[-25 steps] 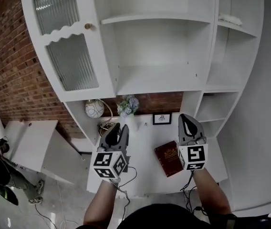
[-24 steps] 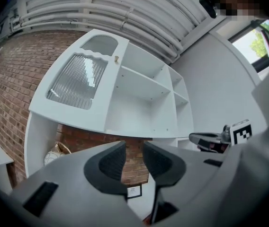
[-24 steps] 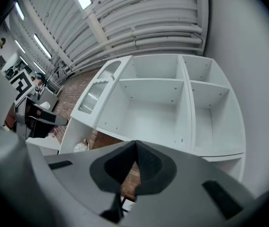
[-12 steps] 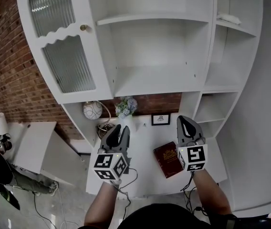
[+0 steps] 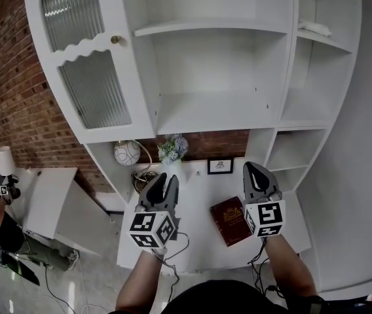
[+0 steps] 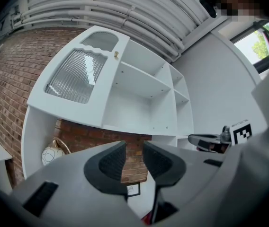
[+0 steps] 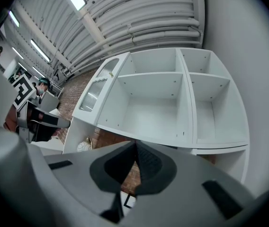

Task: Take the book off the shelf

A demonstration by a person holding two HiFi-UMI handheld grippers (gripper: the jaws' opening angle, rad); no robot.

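Lying flat on the white bench [image 5: 196, 196], beneath the bare shelves [image 5: 219, 110], the dark red book [image 5: 230, 220] sits just beside and below the right claw [image 5: 257, 169], its long axis roughly parallel to that claw. The right claw is closed and empty. The farther left claw [image 5: 164, 179] stands partly open, holding nothing. The book's cover is rigid, rectangular and gold-patterned.

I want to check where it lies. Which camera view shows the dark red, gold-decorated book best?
The head view: the dark red, gold-decorated book lies flat on the white desk. Left gripper view: at most a red sliver. Right gripper view: nothing.
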